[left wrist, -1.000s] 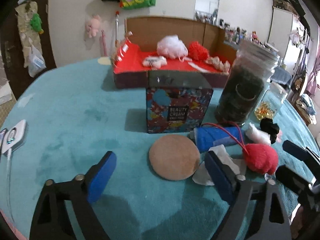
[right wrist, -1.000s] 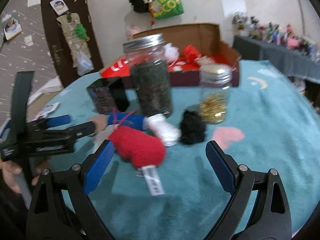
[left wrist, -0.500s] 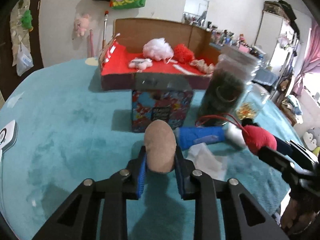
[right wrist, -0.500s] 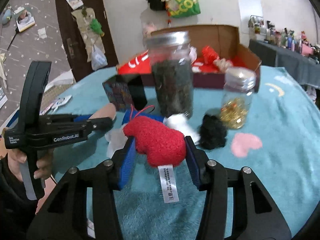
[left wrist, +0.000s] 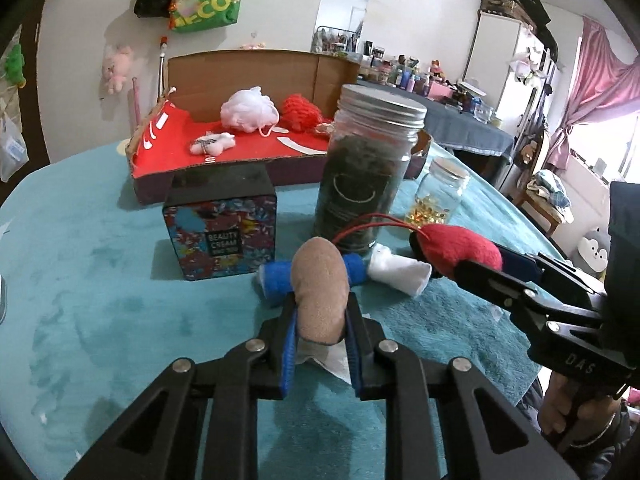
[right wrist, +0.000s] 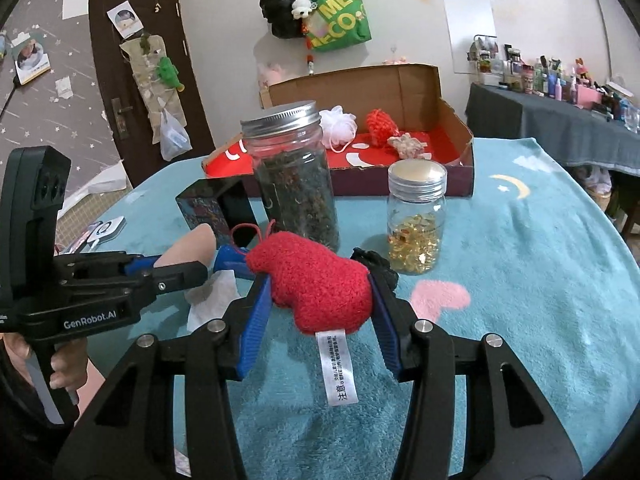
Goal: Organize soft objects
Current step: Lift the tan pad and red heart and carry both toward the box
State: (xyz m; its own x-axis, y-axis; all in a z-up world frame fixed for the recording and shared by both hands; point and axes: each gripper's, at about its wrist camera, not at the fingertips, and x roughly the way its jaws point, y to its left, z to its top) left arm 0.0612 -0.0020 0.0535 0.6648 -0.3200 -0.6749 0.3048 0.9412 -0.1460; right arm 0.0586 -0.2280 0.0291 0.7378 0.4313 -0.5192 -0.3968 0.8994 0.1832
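The patterned square box (left wrist: 222, 236) on the teal plush tablecloth (left wrist: 92, 280) reads "BEAUTY CREAM"; the green tote bag (right wrist: 340, 16) on the wall shows "MEC" and "ECO", and the left gripper's black body is marked "GenRobot.AI" in the right wrist view. A white sewn-in tag with small print too fine to read hangs from the fuzzy red plush toy (right wrist: 320, 284), which the right gripper (right wrist: 320, 308) clamps between its blue pads above the cloth. The left gripper (left wrist: 320, 336) is closing on the round tan powder puff (left wrist: 320, 288), which stands on edge and is pinched between its pads, lifted over a crumpled white tissue (left wrist: 328, 360). Just behind lie a blue fabric roll (left wrist: 276, 276) and a white rolled cloth (left wrist: 400, 274). A tall glass jar of dark dried leaves (left wrist: 364, 172) with a metal lid and a small glass jar of golden capsules (right wrist: 416, 220) stand between the grippers and the open red-lined cardboard box (left wrist: 160, 152) holding a white mesh pouf (left wrist: 246, 110) and a red knitted piece (left wrist: 300, 112).
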